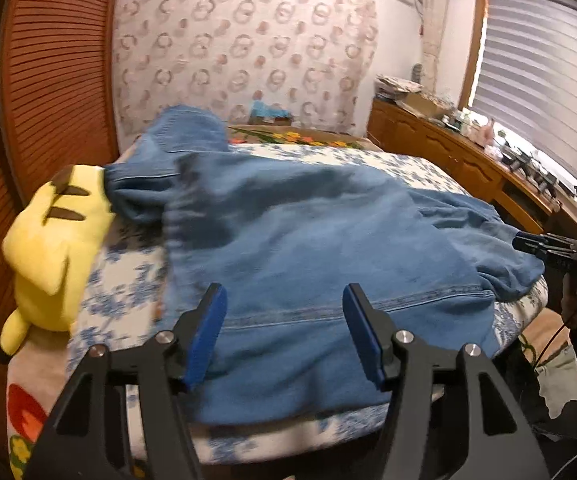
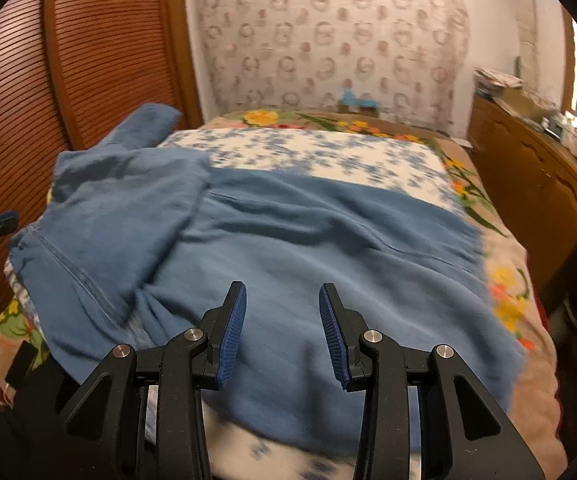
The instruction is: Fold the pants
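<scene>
So the blue denim pants (image 1: pixel 308 248) are lying on the bed (image 2: pixel 320 148), spread across the white-and-blue flowered sheet (image 1: pixel 128 280), with one section folded back over the rest and a bunched-up bit poking up toward the far left corner by the brown slatted door (image 1: pixel 48 80). From the right wrist view the fabric fills most of the near half of the mattress, and a stitched seam runs diagonally down the left side of the pile.

Left gripper (image 1: pixel 284 296) hangs just over the near edge of the pants, jaws spread wide apart, nothing between them, blue pads clear of the cloth. Right gripper (image 2: pixel 282 292) is also above the denim, jaws parted with a narrower gap, and again nothing pinched as far as I can see. Both views are a bit motion-blurred, so I can't tell if the tips are brushing the fabric.

Each gripper peeks into the other's camera: the right one shows up at the right edge of the left view, right by a corner of the pants, and the left one sits at the far left edge of the right view.

There's a yellow plush toy (image 1: pixel 52 240) at the left edge of the bed, touching the pants. A wooden dresser (image 1: pixel 460 160) with clutter runs along the right wall under a window blind (image 1: pixel 540 60). A flower-print blanket (image 2: pixel 504 280) lies under the sheet.
</scene>
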`<state>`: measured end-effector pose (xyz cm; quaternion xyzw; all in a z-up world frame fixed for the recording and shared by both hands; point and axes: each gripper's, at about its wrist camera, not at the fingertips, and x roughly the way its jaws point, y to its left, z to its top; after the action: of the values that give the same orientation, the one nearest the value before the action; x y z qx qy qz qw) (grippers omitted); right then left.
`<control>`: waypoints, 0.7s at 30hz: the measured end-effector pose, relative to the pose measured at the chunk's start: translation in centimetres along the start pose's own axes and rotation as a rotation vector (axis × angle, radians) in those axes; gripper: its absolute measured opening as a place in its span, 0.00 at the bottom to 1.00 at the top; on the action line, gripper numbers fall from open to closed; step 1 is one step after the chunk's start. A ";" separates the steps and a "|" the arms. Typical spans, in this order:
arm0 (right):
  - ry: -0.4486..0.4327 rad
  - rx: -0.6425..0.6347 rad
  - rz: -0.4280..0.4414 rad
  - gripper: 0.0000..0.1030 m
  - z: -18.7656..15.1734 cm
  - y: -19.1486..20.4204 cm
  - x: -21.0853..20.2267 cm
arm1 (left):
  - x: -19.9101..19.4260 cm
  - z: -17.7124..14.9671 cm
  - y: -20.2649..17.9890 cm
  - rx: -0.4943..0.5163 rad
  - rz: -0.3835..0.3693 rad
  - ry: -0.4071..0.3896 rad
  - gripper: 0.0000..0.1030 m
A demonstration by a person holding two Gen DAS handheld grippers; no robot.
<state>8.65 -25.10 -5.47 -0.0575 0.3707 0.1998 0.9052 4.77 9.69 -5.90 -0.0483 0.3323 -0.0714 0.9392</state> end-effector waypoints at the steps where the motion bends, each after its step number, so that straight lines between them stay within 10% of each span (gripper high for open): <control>1: 0.000 0.008 -0.020 0.37 -0.4 -0.9 -0.5 | 0.3 0.1 -0.6 0.008 -0.005 0.004 0.58; 21: 0.013 0.160 -0.155 0.39 -5.7 -10.7 -4.5 | 8.2 1.8 -12.4 0.147 -0.091 0.128 0.58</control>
<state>6.40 -37.74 -6.94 -0.0151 0.3856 0.0985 0.9172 10.91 -3.84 -7.87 0.0102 0.3831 -0.1411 0.9128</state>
